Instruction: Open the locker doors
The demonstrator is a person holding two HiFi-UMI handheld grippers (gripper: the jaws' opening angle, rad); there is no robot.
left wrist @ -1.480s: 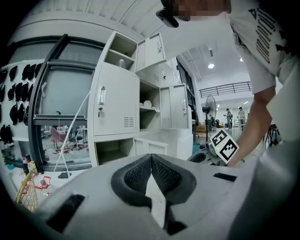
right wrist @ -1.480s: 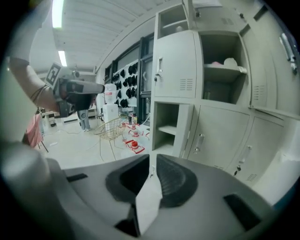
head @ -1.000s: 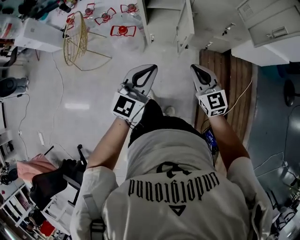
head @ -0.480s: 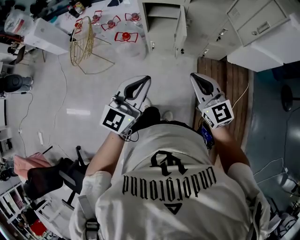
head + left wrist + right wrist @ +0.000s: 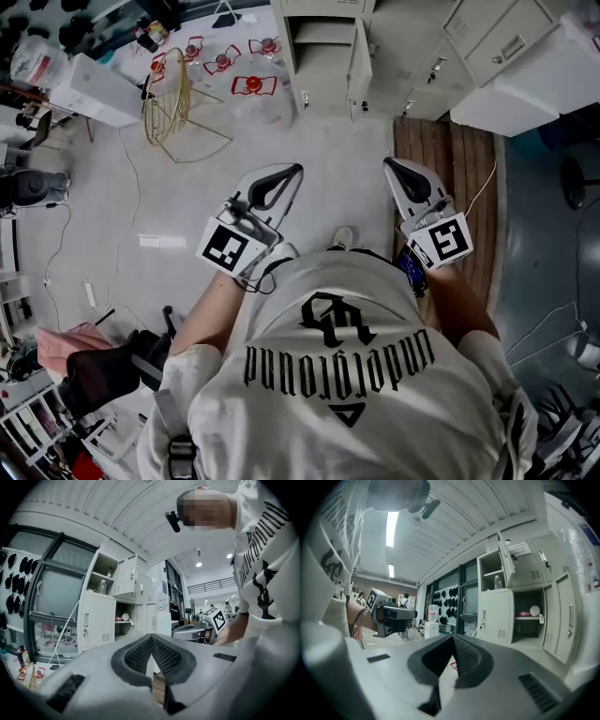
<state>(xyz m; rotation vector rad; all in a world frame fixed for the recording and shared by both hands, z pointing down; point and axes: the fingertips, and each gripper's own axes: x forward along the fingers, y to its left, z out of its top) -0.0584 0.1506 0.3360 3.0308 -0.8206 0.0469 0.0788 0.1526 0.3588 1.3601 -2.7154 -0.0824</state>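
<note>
The pale lockers [image 5: 323,42] stand at the top of the head view, one bay open with its door [image 5: 359,56] swung out. In the right gripper view an upper compartment [image 5: 492,576] and a lower one [image 5: 529,613] are open, and a lower left door [image 5: 494,616] is closed. The left gripper view shows a closed door [image 5: 96,620] beside an open shelf bay [image 5: 125,616]. My left gripper [image 5: 286,172] and right gripper [image 5: 392,166] are held level in front of me, well short of the lockers. Both are shut with nothing in them.
A gold wire basket [image 5: 167,89] and red-framed items [image 5: 246,84] lie on the floor left of the lockers. A white box [image 5: 89,89] stands further left. A wooden board [image 5: 459,178] lies under my right side. A black chair [image 5: 112,366] is behind left.
Both grippers have lifted and now sit lower in the head view. More of the lockers shows at its top. The jaws stay shut.
</note>
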